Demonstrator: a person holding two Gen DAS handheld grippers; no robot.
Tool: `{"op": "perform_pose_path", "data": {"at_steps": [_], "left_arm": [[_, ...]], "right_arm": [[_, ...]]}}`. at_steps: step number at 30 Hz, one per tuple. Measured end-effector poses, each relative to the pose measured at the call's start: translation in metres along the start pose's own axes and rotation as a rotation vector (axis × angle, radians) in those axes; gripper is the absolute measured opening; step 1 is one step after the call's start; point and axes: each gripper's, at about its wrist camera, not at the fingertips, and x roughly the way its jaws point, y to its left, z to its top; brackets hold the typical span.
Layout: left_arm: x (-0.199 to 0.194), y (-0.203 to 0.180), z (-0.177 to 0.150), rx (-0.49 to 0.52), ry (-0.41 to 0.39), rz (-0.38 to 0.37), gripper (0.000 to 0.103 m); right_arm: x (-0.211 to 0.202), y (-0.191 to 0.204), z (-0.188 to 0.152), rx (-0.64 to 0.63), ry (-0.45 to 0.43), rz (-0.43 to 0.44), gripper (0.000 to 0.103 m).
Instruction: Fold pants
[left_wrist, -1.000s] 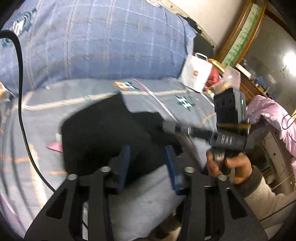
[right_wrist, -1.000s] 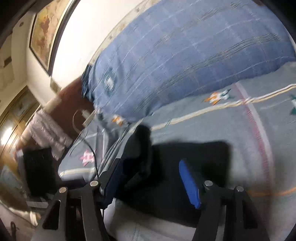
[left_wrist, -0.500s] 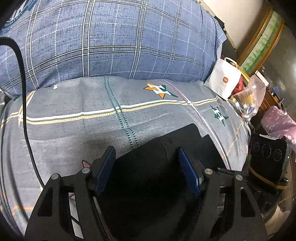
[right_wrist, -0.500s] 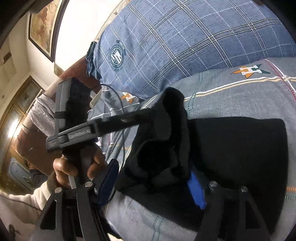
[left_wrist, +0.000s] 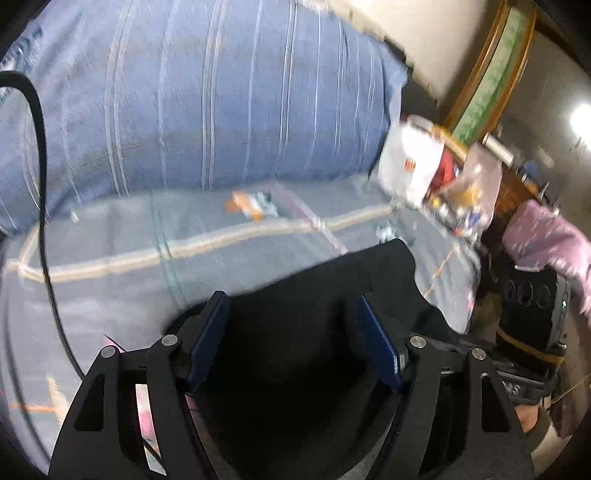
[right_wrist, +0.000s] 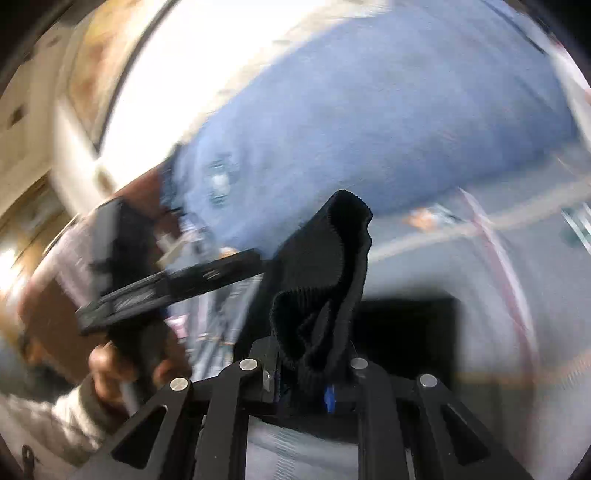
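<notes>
1. pants (left_wrist: 325, 291) first: black cloth lying on the grey-blue bedspread (left_wrist: 110, 236), below the big plaid pillow (left_wrist: 203, 103), near the bed's edge.
2. right gripper (right_wrist: 308, 384) has just been closing, and now its jaws are pressed together on a bunched, ribbed edge of the pants, which stands up in a crumpled flap in the right wrist view. likely it pinches there so that edge can be carried over the rest.
3. left gripper (left_wrist: 291, 332) has its jaws spread, having just been opening, blue pads (left_wrist: 207, 339) either side of the black cloth and not pressing it. probably lining up for a second hold.
4. person's left hand (right_wrist: 122, 365) shows on its handle, beside the lifted flap.
5. white bag (left_wrist: 410, 162) sits well clear at the far corner.
</notes>
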Motion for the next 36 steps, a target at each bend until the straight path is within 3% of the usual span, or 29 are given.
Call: {"op": "perform_pose_path", "data": {"at_steps": [3,5,7,10,13,18,26,36], "left_arm": [[0.026,-0.002,-0.015,0.014,0.012,0.049,0.072],[0.027,-0.008,-0.018,0.06,-0.008,0.096,0.072],[0.025,-0.011,-0.014,0.067,0.011,0.119,0.072],[0.011,-0.009,-0.008,0.037,-0.003,0.111,0.072],[0.001,-0.006,-0.006,0.016,-0.021,0.175,0.072],[0.012,0.002,-0.014,-0.015,0.011,0.235,0.072],[0.032,0.015,-0.016,-0.052,0.032,0.267,0.072],[0.037,0.016,-0.011,-0.054,0.026,0.289,0.077]], "right_arm": [[0.018,-0.021,-0.015,0.012,0.078,-0.122,0.017],[0.013,-0.02,-0.013,0.028,0.063,-0.117,0.022],[0.0,-0.016,-0.004,0.006,0.039,-0.17,0.038],[-0.02,-0.002,0.009,-0.094,0.006,-0.25,0.04],[-0.03,0.022,0.018,-0.187,-0.016,-0.219,0.04],[0.005,0.04,0.02,-0.29,0.02,-0.198,0.04],[0.07,0.007,0.023,-0.244,0.109,-0.28,0.04],[0.076,0.007,0.03,-0.237,0.136,-0.275,0.04]]}}
